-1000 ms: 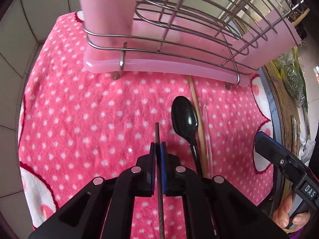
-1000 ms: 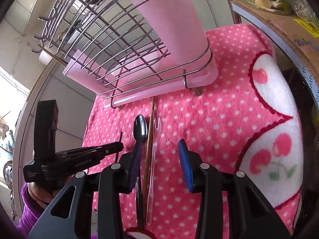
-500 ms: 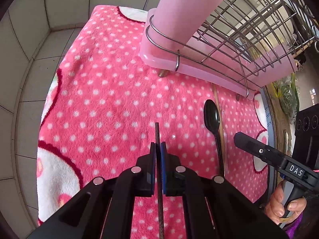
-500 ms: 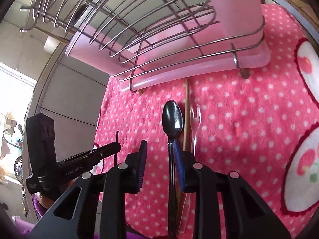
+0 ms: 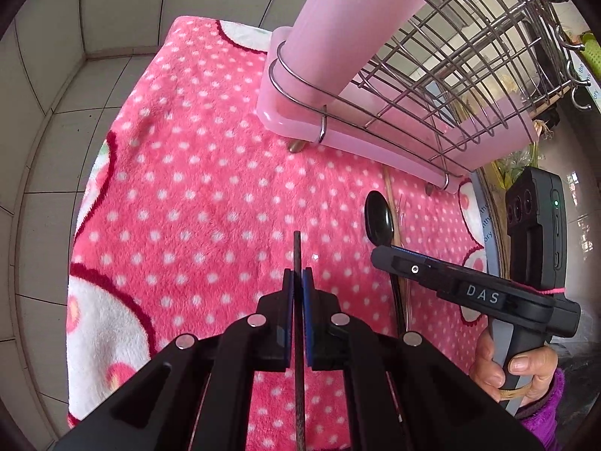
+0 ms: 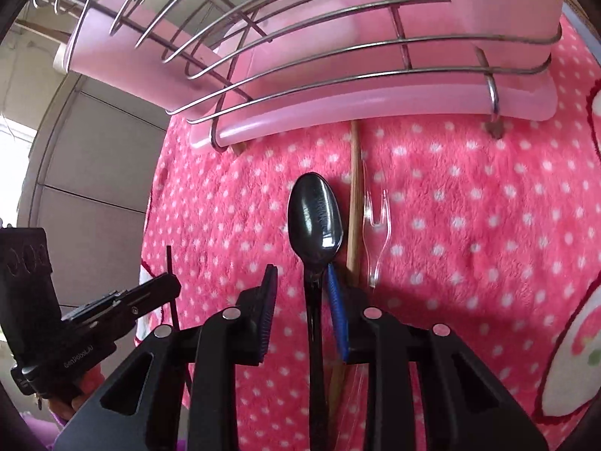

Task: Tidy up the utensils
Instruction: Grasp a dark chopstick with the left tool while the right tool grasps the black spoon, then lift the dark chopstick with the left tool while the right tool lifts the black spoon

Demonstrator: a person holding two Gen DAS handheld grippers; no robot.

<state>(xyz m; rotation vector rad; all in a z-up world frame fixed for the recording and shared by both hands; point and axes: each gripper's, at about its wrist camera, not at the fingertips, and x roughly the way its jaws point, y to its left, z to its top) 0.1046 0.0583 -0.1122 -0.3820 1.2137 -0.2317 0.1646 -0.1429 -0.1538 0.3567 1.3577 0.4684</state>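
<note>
My left gripper [image 5: 297,282] is shut on a thin dark chopstick [image 5: 296,251], held above the pink dotted towel [image 5: 210,203]. My right gripper [image 6: 302,293] is open, low over the towel, its jaws on either side of the handle of a black spoon [image 6: 314,218]. A wooden chopstick [image 6: 353,195] and a clear plastic fork [image 6: 373,233] lie just right of the spoon. The wire utensil rack [image 5: 443,75] with pink cups [image 5: 338,26] stands behind them. The spoon [image 5: 378,218] and my right gripper [image 5: 387,253] also show in the left wrist view.
The rack's pink drip tray [image 6: 375,109] sits over the far end of the wooden chopstick. Grey tiled wall [image 5: 75,37] borders the towel on the left. A cardboard box edge [image 5: 488,218] lies to the right.
My right gripper has moved forward and down, and the spoon handle now lies between its jaws. My left gripper has drawn back and left with the dark chopstick.
</note>
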